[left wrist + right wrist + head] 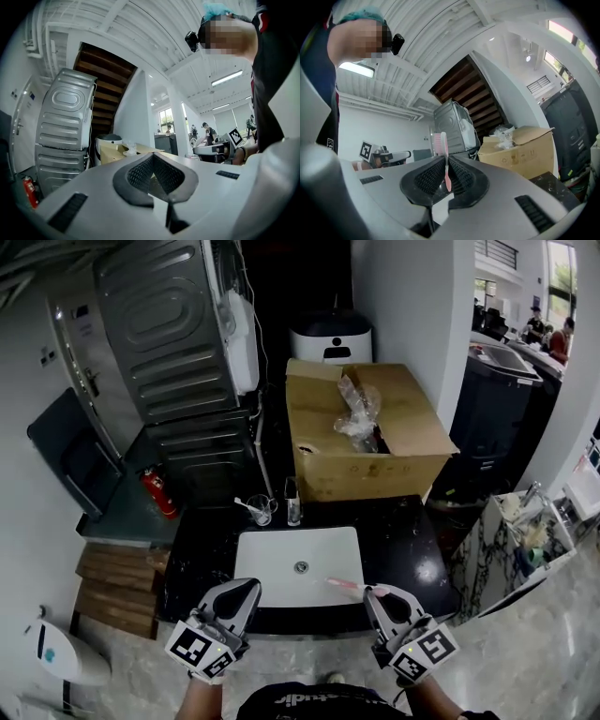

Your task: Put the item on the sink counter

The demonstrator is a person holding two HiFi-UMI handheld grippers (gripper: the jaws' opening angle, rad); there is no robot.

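Right tongs (380, 592) clamp a slim pink plastic toothbrush (445, 150) by a white rectangular sink (272, 545); left tongs (246, 587) closed, empty.

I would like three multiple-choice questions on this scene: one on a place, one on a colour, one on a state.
1. Where is the brown cardboard box?
A. behind the white sink basin
B. on the floor
C. inside the basin

2. What colour is the thin plastic toothbrush?
A. blue
B. pink
C. green

3. How is the right hand-held gripper?
A. open and empty
B. shut on the toothbrush
C. out of view

Answers: A, the box stands on the counter beyond the basin; B, its handle and head look pink; B, the jaws pinch the handle.
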